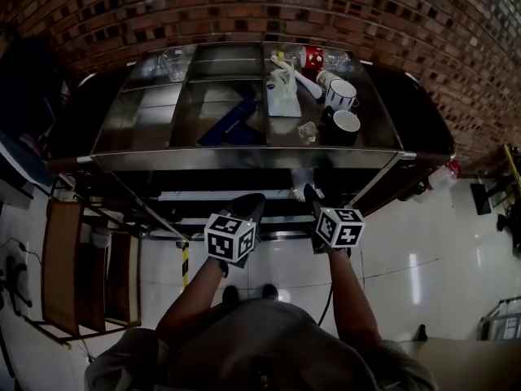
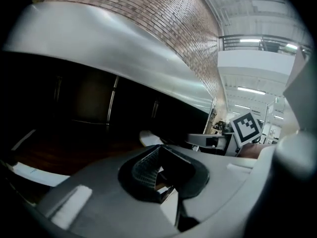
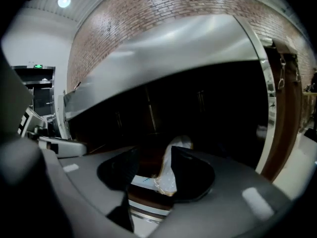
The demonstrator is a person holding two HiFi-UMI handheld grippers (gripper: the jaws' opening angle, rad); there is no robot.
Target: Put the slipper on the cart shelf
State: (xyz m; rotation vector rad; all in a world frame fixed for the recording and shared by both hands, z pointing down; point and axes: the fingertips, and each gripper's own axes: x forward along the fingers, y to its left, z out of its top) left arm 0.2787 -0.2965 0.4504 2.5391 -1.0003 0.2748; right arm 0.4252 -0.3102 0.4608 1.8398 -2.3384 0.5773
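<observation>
Brick wall [image 1: 122,15] backs a steel cart [image 1: 244,160] that stands on a pale tiled floor [image 1: 407,243]. At far left, a wooden rack [image 1: 61,259] stands beside the cart.

On the cart's top, a blue flat thing [image 1: 232,120] lies near the middle. To its right stand a white bottle [image 1: 285,92], a red mug [image 1: 313,55] at the back, and two white mugs [image 1: 340,94], one nearer the front rim than the other.

Below the front rim, the left gripper [image 1: 251,204] points in toward the dark space under the top. In its own view its fingers [image 2: 143,170] stand a little apart with only a narrow gap, and no thing shows clamped in it. A pale shape lies further in on the brown lower shelf [image 2: 74,152]; I cannot tell what it is.

Just to the right, the right gripper [image 1: 311,194] points the same way, near the left one but apart from it. Its jaws stand well apart. The slipper [image 3: 171,170] shows in the gap between them, pale and tilted up on its edge on the lower shelf under the top. It sits close against the right-hand finger [image 3: 193,172], and I cannot tell whether the two touch. The other finger is clear of it.
</observation>
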